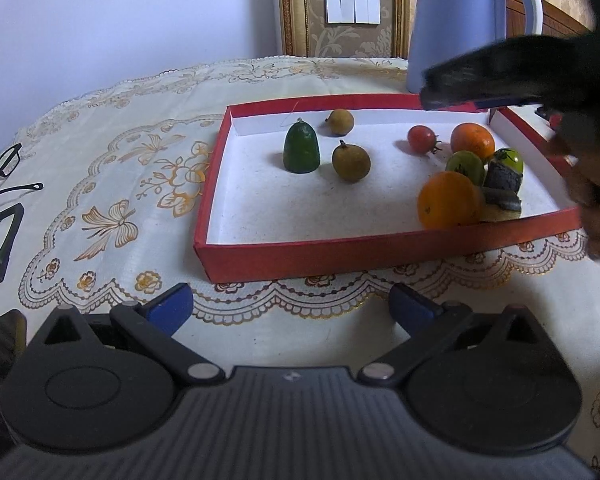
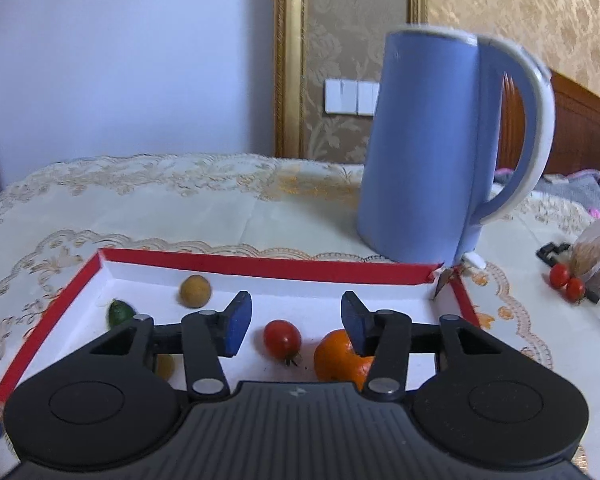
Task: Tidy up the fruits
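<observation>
A red box (image 1: 380,254) with a white floor holds the fruit: a dark green fruit (image 1: 301,147), two brown longans (image 1: 351,160), a red tomato (image 1: 421,139), two oranges (image 1: 449,200), two green fruits (image 1: 465,166) and a dark lump (image 1: 502,178). My left gripper (image 1: 290,307) is open and empty, just in front of the box. My right gripper (image 2: 294,324) is open and empty above the box (image 2: 260,266), over the tomato (image 2: 282,338) and an orange (image 2: 338,356). It shows as a blurred dark shape (image 1: 500,72) in the left wrist view.
A blue kettle (image 2: 432,160) stands behind the box. Two small tomatoes (image 2: 567,281) and a plastic bag (image 2: 596,264) lie to its right. Glasses (image 1: 0,176) and a black frame (image 1: 0,244) lie at the left on the embroidered tablecloth (image 1: 120,184).
</observation>
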Tool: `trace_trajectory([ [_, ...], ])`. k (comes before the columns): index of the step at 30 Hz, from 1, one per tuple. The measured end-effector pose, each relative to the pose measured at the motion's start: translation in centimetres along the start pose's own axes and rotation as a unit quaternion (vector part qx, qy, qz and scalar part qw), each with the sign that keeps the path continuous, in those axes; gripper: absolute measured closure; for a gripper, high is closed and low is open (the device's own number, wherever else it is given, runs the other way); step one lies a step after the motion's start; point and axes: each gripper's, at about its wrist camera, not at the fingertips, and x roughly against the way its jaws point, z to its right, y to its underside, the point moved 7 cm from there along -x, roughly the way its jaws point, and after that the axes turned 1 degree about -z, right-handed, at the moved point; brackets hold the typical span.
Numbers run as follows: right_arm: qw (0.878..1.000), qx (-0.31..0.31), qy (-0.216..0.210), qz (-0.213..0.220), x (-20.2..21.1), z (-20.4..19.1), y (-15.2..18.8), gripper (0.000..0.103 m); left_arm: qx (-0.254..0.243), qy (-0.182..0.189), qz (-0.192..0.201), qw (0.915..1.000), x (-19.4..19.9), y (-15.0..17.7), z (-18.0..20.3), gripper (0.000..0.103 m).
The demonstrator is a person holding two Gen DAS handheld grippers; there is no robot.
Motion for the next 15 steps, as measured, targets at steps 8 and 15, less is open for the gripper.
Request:
trace_trajectory([
  [8, 0.999, 0.024, -0.001, 0.049, 9.2, 1.1, 4.3, 0.025, 0.001, -0.003, 0.002, 1.0, 0.1, 0.0, 0.1, 0.0],
  [15, 0.997, 0.014, 0.05, 0.059, 13.3, 3.1, 8.5, 0.015, 0.001, -0.005, 0.002, 1.0, 0.3, 0.1, 0.4, 0.0],
])
